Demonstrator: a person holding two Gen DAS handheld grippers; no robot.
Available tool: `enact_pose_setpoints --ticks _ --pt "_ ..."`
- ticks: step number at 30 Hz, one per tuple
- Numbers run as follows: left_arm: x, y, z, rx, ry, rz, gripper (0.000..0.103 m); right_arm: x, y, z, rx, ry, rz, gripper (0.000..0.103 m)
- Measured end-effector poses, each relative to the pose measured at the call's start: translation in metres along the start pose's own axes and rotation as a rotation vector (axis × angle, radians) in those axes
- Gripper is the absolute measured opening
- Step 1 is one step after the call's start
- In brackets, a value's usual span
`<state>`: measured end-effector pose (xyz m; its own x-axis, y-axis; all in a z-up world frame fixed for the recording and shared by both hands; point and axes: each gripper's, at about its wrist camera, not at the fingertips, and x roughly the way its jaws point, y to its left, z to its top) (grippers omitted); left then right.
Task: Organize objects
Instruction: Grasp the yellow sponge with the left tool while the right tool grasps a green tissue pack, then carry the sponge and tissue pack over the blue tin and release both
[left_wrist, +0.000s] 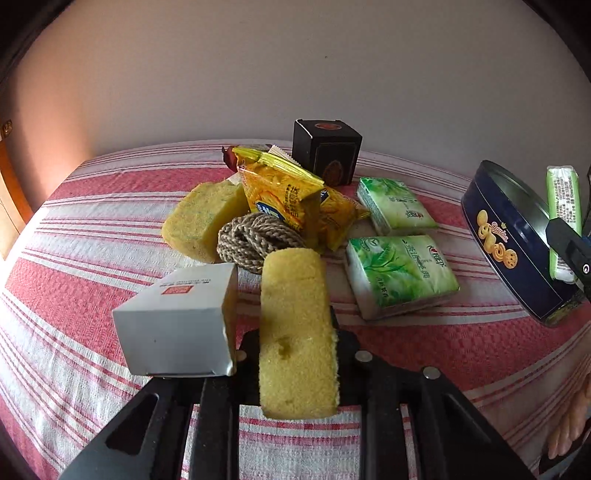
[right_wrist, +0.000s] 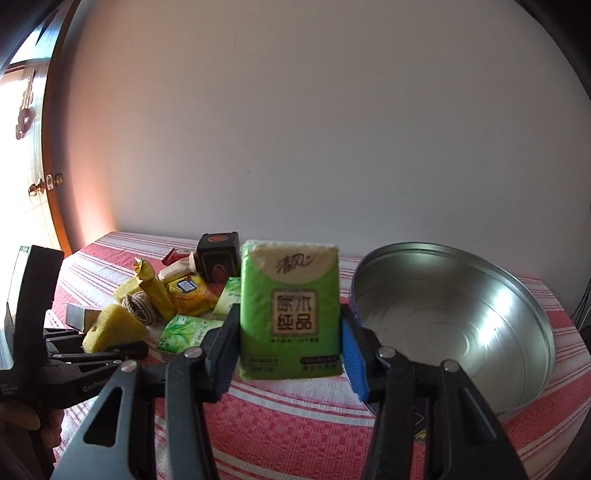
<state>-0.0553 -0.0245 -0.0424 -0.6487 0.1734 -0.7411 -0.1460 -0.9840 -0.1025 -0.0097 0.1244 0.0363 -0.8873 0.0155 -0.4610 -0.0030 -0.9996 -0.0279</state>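
A home room is showing here: a red-and-white striped cloth (left_wrist: 92, 258) is covering the table, a plain wall (right_wrist: 332, 129) is standing behind, and a wooden door (right_wrist: 55, 206) is appearing at nine o'clock.

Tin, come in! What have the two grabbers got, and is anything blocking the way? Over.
Left gripper shut on yellow sponge. Right gripper shut on green tissue pack, beside the tin. Tin looks empty, path clear.
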Motion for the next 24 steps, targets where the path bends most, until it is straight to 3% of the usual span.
enact_pose_setpoints --ticks 9,13,19,24 --pt "-0.056 0.017 -0.022 -0.009 -0.16 0.011 0.024 -0.014 -0.003 0.004 0.007 -0.072 -0.006 0.05" --pt "-0.078 0.018 -0.016 -0.022 -0.215 0.023 0.024 -0.024 -0.004 0.005 0.004 -0.108 -0.001 0.05" --pt "-0.094 -0.011 -0.002 0.032 -0.3 0.012 0.024 -0.033 -0.013 0.004 -0.006 -0.146 -0.032 0.05" --pt "-0.088 -0.047 0.013 0.08 -0.308 -0.009 0.024 -0.042 -0.031 0.005 -0.006 -0.186 -0.096 0.05"
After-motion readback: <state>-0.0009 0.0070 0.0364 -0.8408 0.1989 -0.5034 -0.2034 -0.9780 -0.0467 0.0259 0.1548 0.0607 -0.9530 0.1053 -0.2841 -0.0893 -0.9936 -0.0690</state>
